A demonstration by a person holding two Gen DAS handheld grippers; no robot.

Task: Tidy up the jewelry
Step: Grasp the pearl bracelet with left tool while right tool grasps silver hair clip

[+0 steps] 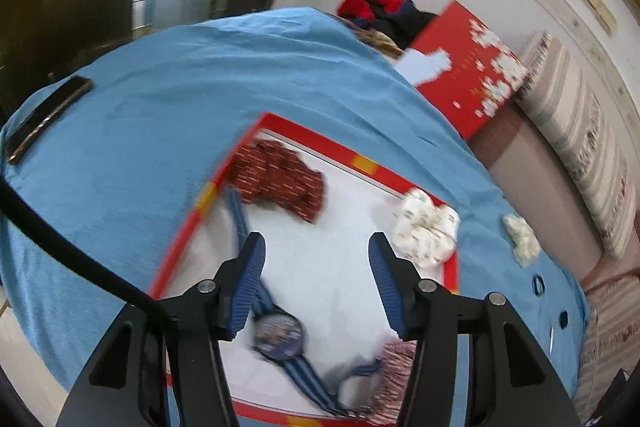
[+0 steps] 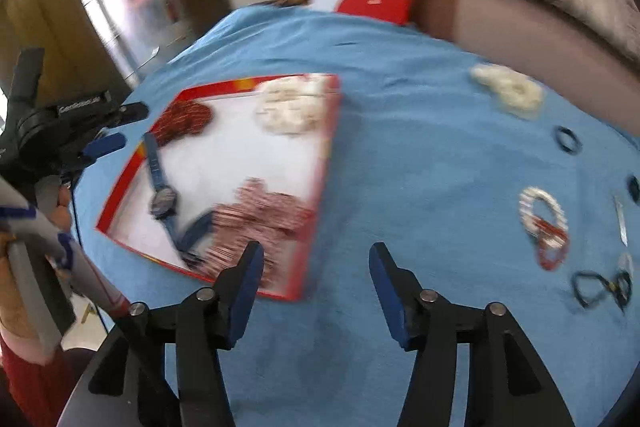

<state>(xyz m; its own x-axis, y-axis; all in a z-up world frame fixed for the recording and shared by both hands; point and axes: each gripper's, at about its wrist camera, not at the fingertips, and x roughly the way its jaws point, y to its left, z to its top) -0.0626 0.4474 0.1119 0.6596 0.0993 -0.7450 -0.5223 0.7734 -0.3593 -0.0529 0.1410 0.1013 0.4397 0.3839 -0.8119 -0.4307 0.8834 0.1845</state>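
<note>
in tray (image 2: 325,147): watch (image 2: 162,201), few scrunchies | left at 3 o'clock: bracelet (image 2: 542,223), hair ties (image 2: 567,139) | left gripper (image 1: 316,281) and right gripper (image 2: 316,277) spread, empty

Matt blue cloth (image 2: 400,167) under a glossy red tray (image 2: 326,163).

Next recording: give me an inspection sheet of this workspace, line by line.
Surface: blue cloth over the table.
Job's things: red-rimmed tray holding blue watch, dark red scrunchie, white scrunchie, striped pink scrunchie; still on cloth: cream scrunchie, red-white bracelet, black hair ties.
Clutter: phone.
Grippers: left gripper open above tray; right gripper open over cloth.
Cables: black cable.
Surroundings: red gift box, sofa.
</note>
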